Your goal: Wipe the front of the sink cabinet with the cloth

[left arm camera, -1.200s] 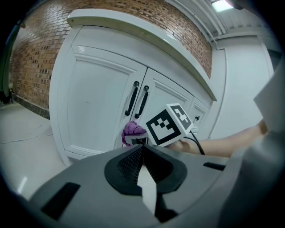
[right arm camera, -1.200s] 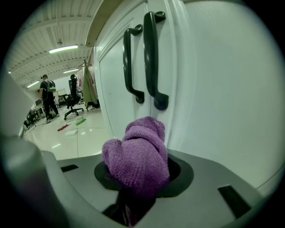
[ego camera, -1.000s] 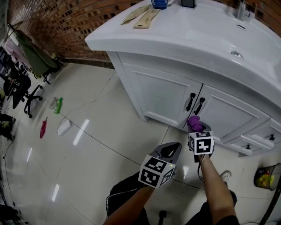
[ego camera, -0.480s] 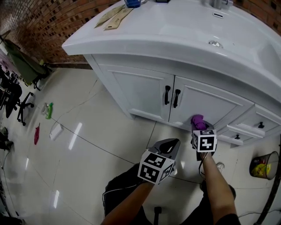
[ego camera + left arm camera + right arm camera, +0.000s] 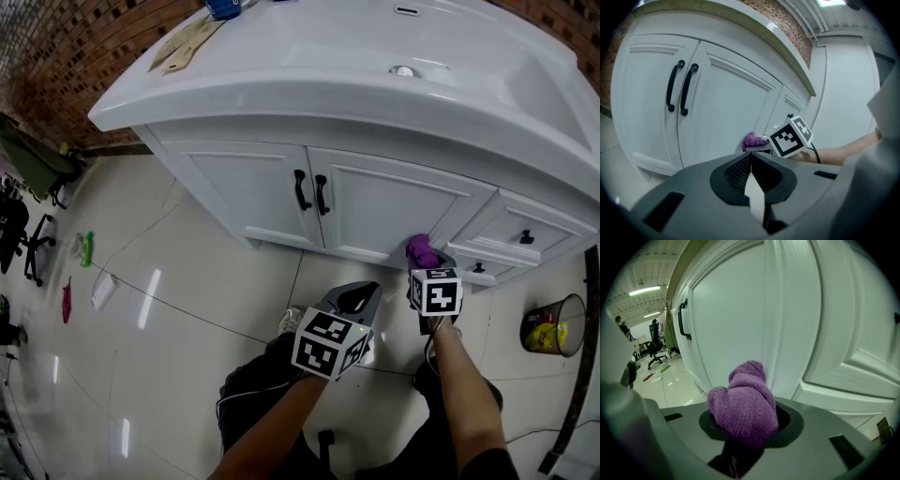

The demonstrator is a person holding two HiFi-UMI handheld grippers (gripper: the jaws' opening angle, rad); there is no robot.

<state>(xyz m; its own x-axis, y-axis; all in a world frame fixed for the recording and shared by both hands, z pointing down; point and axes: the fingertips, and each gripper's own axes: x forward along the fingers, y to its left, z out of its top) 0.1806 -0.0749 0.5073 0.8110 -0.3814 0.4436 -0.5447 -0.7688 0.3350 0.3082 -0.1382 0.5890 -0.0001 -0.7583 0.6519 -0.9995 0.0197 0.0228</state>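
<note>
Now, right gripper (image 5: 743, 430) clamped on a bunched purple cloth (image 5: 744, 401), the wad bulging out ahead of the fingertips. Just beyond that wad, the white front of the sink cabinet (image 5: 736, 319), at the upright strip beside the right-hand door (image 5: 394, 211); touching or a hair short, hard to tell. Off to the left of those fingers, two black door handles (image 5: 310, 190); to their right, a drawer (image 5: 558, 232) with a small black knob (image 5: 526, 237). Left gripper (image 5: 751, 158) with fingers pressed together, nothing between them, held back from the cabinet and beside the right one. Ahead of the left fingers, the lower part of the right-hand door; up and left of them, the pair of handles; to their right, the cloth and the right gripper's marker cube (image 5: 791, 136). Above both, the white sink top (image 5: 328, 66). Well to the right of the right fingers, on the tiled floor (image 5: 187, 309), a mesh bin (image 5: 548, 330).
</note>
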